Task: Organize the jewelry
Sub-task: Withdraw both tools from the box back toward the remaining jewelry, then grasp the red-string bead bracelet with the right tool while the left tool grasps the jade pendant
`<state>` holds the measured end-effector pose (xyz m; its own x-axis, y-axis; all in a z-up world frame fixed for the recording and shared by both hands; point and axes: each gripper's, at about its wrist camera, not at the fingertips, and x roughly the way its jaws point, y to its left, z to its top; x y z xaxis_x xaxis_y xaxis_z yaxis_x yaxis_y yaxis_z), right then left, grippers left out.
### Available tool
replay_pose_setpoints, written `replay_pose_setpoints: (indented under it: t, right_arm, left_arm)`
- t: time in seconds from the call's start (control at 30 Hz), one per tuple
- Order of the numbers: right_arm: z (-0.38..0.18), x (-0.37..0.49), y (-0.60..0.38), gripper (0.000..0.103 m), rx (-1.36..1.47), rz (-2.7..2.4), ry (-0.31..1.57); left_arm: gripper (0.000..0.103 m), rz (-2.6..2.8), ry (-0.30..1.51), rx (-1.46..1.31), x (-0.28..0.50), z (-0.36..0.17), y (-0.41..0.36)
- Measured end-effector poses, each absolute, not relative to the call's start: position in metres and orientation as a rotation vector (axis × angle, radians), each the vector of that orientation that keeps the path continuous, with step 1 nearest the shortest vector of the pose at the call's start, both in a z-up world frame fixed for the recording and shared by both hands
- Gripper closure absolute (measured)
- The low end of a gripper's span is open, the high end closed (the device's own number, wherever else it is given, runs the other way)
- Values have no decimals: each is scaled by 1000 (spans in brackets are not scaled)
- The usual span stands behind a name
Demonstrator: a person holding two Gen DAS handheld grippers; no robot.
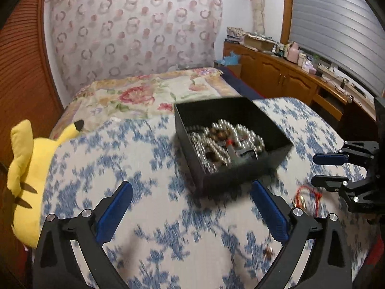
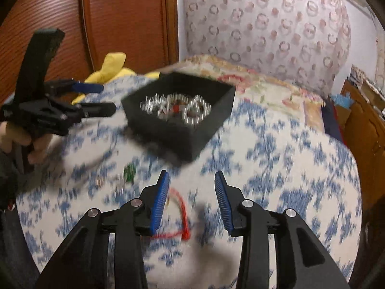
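Observation:
A black open box (image 1: 243,110) (image 2: 204,130) holding silver bead bracelets (image 1: 226,142) (image 2: 175,108) sits on the blue-and-white floral cloth. My left gripper (image 1: 191,204) is open and empty, just in front of the box; it also shows in the right wrist view (image 2: 99,98). My right gripper (image 2: 191,197) is open and empty above a red cord bracelet (image 2: 180,204) (image 1: 310,193); it shows at the right in the left wrist view (image 1: 317,169). A green piece (image 2: 129,173) and small metal pieces (image 2: 98,181) lie loose on the cloth. A small brown piece (image 1: 268,252) lies near my left gripper.
A yellow plush toy (image 1: 26,175) (image 2: 113,67) lies at the left edge of the bed. A floral bedspread (image 1: 149,96) lies beyond the box. A wooden cabinet (image 1: 288,77) with clutter runs along the right wall. Both views are motion-blurred.

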<state>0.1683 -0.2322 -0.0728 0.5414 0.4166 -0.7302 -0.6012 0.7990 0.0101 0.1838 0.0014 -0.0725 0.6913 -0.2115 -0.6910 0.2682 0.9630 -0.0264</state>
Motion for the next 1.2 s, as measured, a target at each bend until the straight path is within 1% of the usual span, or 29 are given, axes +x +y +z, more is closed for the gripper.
replay_pose_setpoints:
  t: [0.23, 0.27, 0.3, 0.33, 0.37, 0.4, 0.43, 0.47, 0.9, 1.2]
  right_arm:
    - [-93, 162, -228, 62, -302, 627, 866]
    - [-95, 161, -226, 69, -317, 625, 873]
    - [-98, 161, -224, 74, -333, 623, 883]
    - [-99, 160, -224, 75, -339, 622, 879]
    - [-99, 159, -224, 79, -342, 623, 877]
    - [-99, 159, -224, 87, -342, 626, 878]
    - [-99, 159, -224, 91, -345, 626, 877]
    - [-99, 158, -226, 99, -350, 626, 875]
    - [-99, 156, -249, 100, -233, 579, 869]
    - [-86, 142, -267, 100, -102, 531, 803]
  left_arm:
    - [8, -290, 861, 124, 168, -104, -8]
    - [8, -291, 878, 137, 167, -110, -10]
    - [8, -290, 887, 144, 165, -112, -11]
    - [8, -288, 895, 153, 165, -115, -12]
    - [8, -286, 904, 168, 164, -118, -14]
    - [8, -283, 907, 177, 163, -120, -16]
    - [8, -281, 907, 181, 163, -121, -16]
    - [8, -279, 904, 177, 162, -121, -16]
    - [7, -276, 912, 158, 163, -123, -14]
    - [8, -263, 913, 152, 162, -122, -14]
